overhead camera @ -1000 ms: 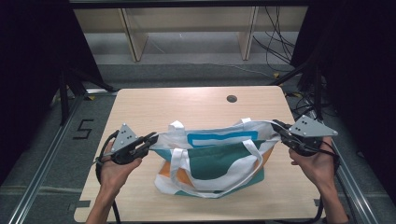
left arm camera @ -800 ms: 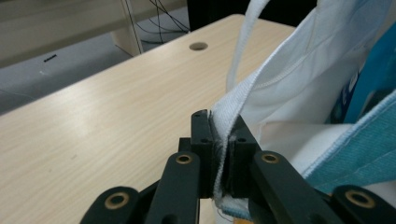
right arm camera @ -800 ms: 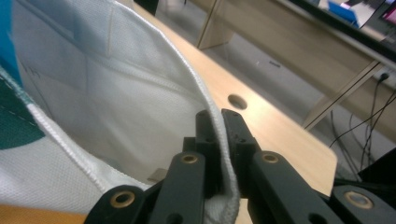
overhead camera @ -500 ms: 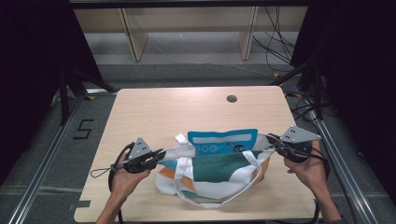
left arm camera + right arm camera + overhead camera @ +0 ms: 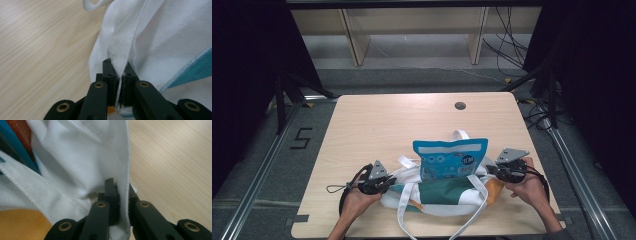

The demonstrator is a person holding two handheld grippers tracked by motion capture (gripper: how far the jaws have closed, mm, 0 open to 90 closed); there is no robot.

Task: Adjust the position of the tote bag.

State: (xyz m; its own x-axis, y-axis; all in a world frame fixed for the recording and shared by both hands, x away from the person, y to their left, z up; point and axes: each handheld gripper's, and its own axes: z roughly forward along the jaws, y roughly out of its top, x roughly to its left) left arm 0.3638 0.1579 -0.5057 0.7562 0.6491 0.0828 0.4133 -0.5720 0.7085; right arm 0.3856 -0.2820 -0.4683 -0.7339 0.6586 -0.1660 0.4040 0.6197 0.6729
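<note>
A white cloth tote bag with teal and orange panels lies slumped on the wooden table near its front edge. A blue snack pouch stands up out of the bag's mouth. My left gripper is shut on the bag's left rim; its own view shows a white fabric seam pinched between the jaws. My right gripper is shut on the bag's right rim, with the white hem clamped between its jaws. The bag's white straps trail toward the front edge.
A small dark hole marks the table's far right. Bare tabletop stretches behind the bag. Wooden shelf legs and cables stand on the floor beyond the table. A hand holds each gripper.
Both grippers have come down and toward the front edge with the bag's rim. The bag has sunk and slumped onto the table, and the blue pouch now sticks out above it.
</note>
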